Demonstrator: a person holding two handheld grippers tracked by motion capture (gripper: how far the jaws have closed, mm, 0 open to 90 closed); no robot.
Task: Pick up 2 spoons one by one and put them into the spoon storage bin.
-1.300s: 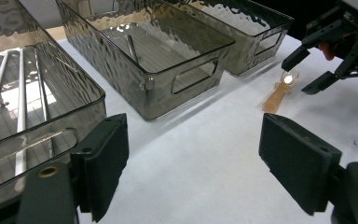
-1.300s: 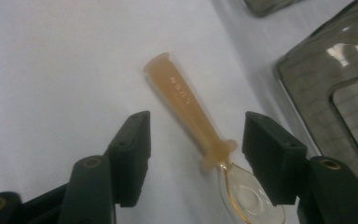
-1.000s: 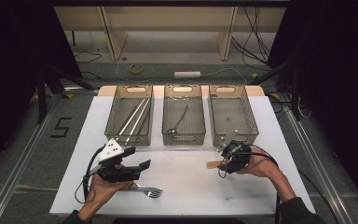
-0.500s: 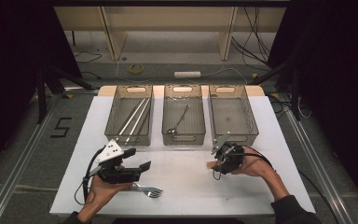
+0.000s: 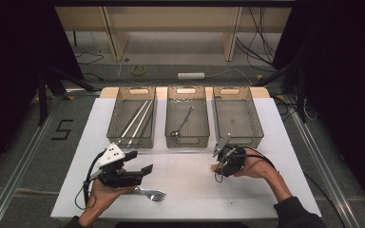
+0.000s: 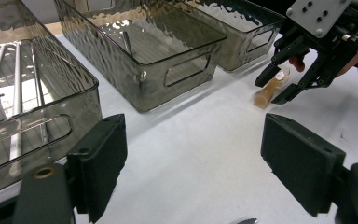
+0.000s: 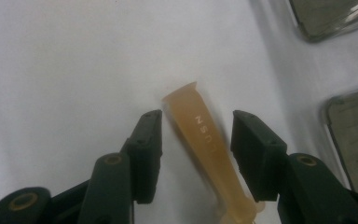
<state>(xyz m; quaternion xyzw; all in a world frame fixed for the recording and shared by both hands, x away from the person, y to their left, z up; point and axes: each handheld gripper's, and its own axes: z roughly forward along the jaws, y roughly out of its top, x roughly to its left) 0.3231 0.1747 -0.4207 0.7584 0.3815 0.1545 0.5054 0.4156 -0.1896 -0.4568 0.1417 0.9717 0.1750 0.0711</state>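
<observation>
A translucent amber plastic piece, shaped like a utensil handle with raised letters, lies flat on the white table. My right gripper straddles it; the jaws have just been closing a little and stand open, a gap on each side of the amber piece. The right gripper sits in front of the right bin. At the front left my left gripper is open and holds nothing, just behind a metal fork. In the left gripper view the left gripper faces the right gripper and the amber piece.
Three smoky clear bins stand in a row at the back. The left bin holds long metal sticks, the middle bin a spoon, and the right bin looks bare. Cables run across the floor behind the table.
My right gripper has shifted left over the amber piece, which now lies between its jaws. The left gripper and the fork have stayed put.
</observation>
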